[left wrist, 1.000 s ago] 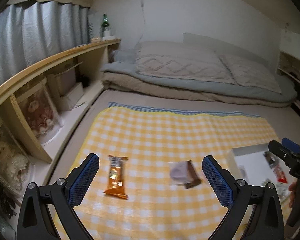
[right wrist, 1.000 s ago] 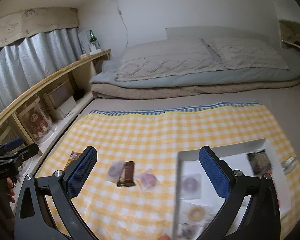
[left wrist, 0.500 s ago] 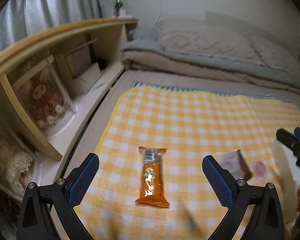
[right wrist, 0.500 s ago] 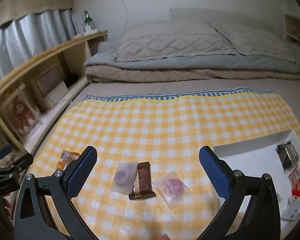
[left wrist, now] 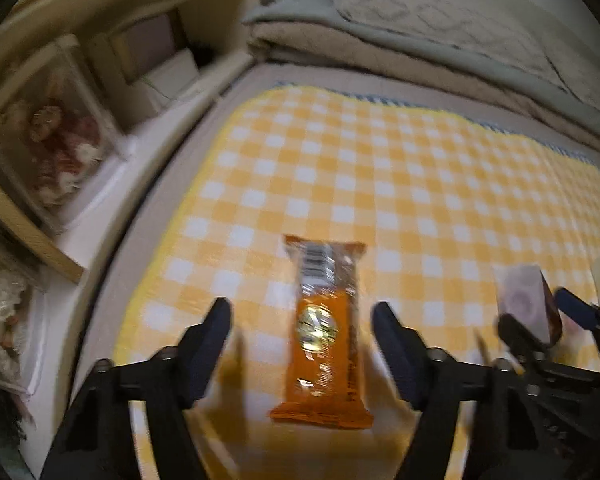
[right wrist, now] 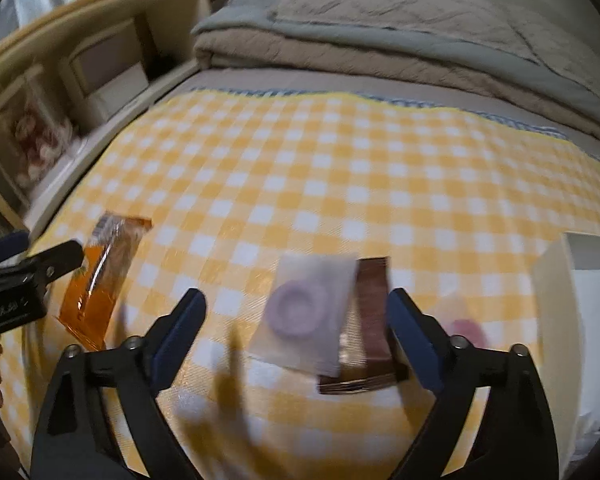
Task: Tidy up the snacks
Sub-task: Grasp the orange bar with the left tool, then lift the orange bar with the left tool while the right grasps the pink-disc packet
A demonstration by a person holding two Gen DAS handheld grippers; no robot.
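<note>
Bedding (right wrist: 400, 36): folded grey and beige covers lie far ahead of both my tools, past the far edge of the cloth.
Shelf (left wrist: 100, 60): a wooden unit runs ahead and to the left of my left tool, with blurred boxes in its compartments.
Checked cloth (left wrist: 380, 184): the yellow and white sheet spreads under and ahead of both tools, and all the loose snacks lie on it.
White tray (right wrist: 556, 280): its corner stands to the right of my right tool, just beyond the right finger; what lies in it is too blurred to tell.
Left gripper (left wrist: 302, 330): I point it steeply down at the cloth. Its jaws are closing, with the orange bar between them, and I see a gap on each side, so the pads are not on it.
Right gripper (right wrist: 296, 320): I point it down too, jaws closing but wide apart. Two snacks lie between the fingers, and neither pad presses on them.
Orange bar (left wrist: 326, 332): it lies flat and lengthwise between my left fingers, barcode end away from me.
Clear packet (right wrist: 304, 312): it holds a pale purple ring and lies midway between my right fingers, overlapping the brown bar.
Brown bar (right wrist: 372, 316): it lies lengthwise close against my right tool's right finger.
Pink packet (right wrist: 466, 330): it lies just outside that right finger, between it and the tray, and is blurred.
</note>
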